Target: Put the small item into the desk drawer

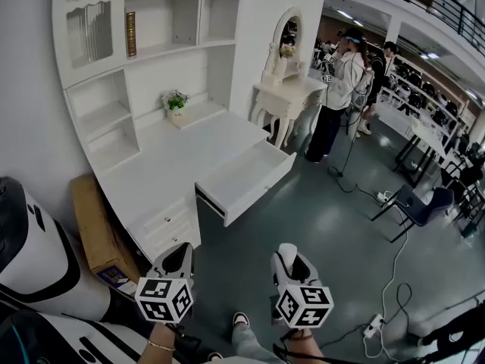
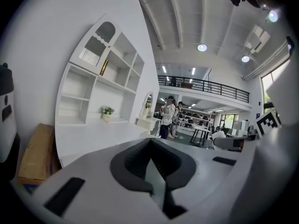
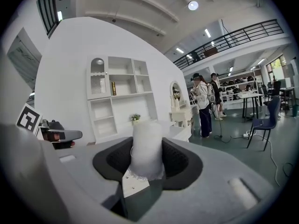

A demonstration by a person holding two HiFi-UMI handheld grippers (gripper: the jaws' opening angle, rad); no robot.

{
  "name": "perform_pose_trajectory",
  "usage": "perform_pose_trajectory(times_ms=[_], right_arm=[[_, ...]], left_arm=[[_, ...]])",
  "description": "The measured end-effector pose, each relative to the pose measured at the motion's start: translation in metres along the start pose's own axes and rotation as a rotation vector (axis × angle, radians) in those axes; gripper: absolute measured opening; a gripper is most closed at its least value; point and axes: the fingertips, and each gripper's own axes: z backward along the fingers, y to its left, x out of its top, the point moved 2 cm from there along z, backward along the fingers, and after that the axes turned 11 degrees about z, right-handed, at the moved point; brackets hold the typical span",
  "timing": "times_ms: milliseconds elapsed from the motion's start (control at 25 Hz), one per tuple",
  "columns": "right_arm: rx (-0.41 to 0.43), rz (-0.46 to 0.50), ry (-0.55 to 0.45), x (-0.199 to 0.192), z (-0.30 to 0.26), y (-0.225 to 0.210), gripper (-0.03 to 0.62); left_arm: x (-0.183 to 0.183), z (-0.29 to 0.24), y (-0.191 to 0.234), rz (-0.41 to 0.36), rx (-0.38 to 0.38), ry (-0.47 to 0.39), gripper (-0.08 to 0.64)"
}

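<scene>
Drawer (image 1: 244, 174) of the white desk (image 1: 189, 146) stands pulled out, its inside bare. Both grippers hang low in the head view, well short of the desk, over the grey-green floor (image 1: 318, 211). The right gripper (image 1: 286, 253) is clamped on a small white cylinder (image 3: 146, 146) — upright between the dark pads (image 3: 180, 160), rough-surfaced, with a frayed lower edge. The left gripper (image 1: 180, 253) has its jaws together at the tips, with nothing between them. A potted plant (image 1: 176, 102) sits on the desktop below the shelves (image 1: 163, 21). A cardboard box (image 1: 95, 230) lies beside the desk — farther back, a person (image 1: 339, 89) stands by a dressing table (image 1: 292, 91).
</scene>
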Motion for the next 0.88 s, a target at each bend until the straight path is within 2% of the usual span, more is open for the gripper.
perform_pose_trajectory(times_ms=[480, 880], right_arm=[[0.074, 0.023, 0.001, 0.050, -0.125, -0.063, 0.173], [0.112, 0.009, 0.044, 0.051, -0.193, -0.117, 0.173]], left_arm=[[0.047, -0.123, -0.002, 0.012, 0.053, -0.032, 0.000], [0.051, -0.201, -0.007, 0.021, 0.099, -0.012, 0.000]])
